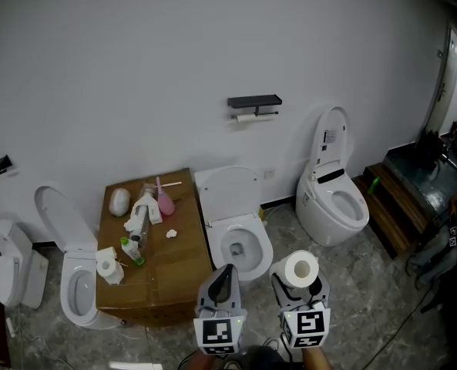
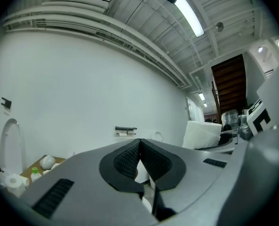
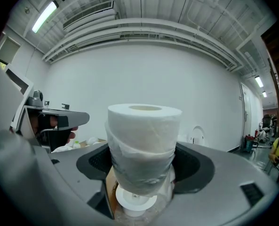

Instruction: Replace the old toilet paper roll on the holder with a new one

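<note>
Pointing roughly level at the far wall, the left gripper [image 1: 226, 277] has its fingers [image 2: 125, 160] pressed fully together with nothing between them. Up on that wall, well apart from both grippers, hangs the dark holder [image 1: 254, 101], with the thin old roll [image 1: 246, 117] just under its shelf. Further right, the right gripper [image 1: 300, 285] holds the new toilet paper roll [image 3: 143, 142] upright, core opening upward, with its fingers [image 3: 192, 165] spread wide and bearing on the roll's lower sides. To me the roll looks light and soft, easily dented, and its loose outer wrap could slip. A gentle squeeze across its width, low on the body as here, seems the right hold. Both grippers are held low and side by side, close to the person, aimed at the wall.
</note>
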Demonstrator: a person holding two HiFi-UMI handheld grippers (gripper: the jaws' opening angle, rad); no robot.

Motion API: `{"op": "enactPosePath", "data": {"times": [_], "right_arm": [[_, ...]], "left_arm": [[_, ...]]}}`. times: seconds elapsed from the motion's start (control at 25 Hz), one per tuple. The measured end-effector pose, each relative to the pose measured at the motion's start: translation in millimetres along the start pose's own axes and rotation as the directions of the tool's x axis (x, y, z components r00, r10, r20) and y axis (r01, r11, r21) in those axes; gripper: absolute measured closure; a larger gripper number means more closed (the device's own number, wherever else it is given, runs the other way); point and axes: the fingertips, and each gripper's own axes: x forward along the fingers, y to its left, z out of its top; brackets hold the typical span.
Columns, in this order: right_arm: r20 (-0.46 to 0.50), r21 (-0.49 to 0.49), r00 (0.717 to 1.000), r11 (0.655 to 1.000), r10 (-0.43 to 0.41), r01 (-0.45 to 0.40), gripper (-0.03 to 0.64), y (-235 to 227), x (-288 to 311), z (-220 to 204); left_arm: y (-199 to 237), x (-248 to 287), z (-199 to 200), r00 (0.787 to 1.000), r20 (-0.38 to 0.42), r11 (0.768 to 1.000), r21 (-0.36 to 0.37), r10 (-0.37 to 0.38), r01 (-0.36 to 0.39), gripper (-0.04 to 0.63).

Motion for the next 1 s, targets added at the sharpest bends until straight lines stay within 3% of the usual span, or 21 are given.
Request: {"op": "enactPosePath", "data": {"times": [0.16,0.32,0.64,0.8,1.0], "right_arm": [[0.006,0.06,0.999,0.998,0.032,-0.032,0.265,-21.4,31.3,-4.8],[0.012,0.052,0.998,0.997,0.055,-0.055,0.265,-54.9,69.4,-0.2],[0.042,0.1,0.996,0.992,0.074,-0.078,0.265,-152.0,132.8,9.1],[0.045,0.08,0.996,0.993,0.082,-0.086,0.265,-195.2,159.8,9.4],[0.041,0.071,0.994,0.992,0.104,-0.107,0.265,-237.1,188.0,5.3]], "left_arm": [[-6.6,37.0,-7.1,1.0,0.0,1.0,0.011,0.003,-0.003,0.581],[-18.0,85.4,0.6,0.999,0.024,1.0,-0.006,0.029,-0.029,0.581],[-48.0,183.1,-7.5,0.996,-0.02,0.995,0.047,0.085,-0.084,0.581],[-67.8,230.7,-2.2,0.995,-0.003,0.994,0.031,0.103,-0.103,0.581],[-88.0,277.5,-7.5,0.993,-0.013,0.991,0.064,0.119,-0.118,0.581]]}}
